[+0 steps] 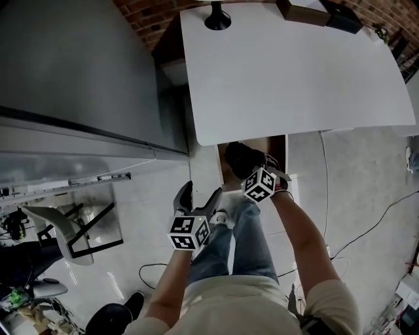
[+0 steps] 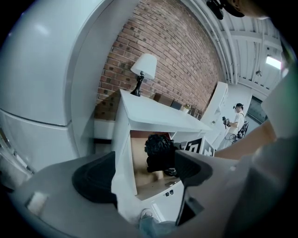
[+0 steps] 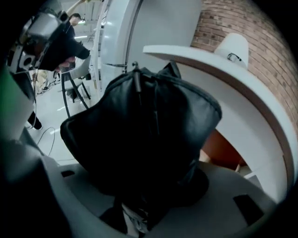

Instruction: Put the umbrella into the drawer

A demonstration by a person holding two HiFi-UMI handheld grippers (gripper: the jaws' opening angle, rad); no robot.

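Two risks: my right tongs clenched the umbrella over the open drawer; its loose fabric could snag the bench edge or drawer wall, and my left tongs hung released, empty

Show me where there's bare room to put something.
Most of the white tabletop is bare, bordered by the lamp base and dark box at its far edge. The open drawer is crowded: the right gripper holds the black umbrella there.
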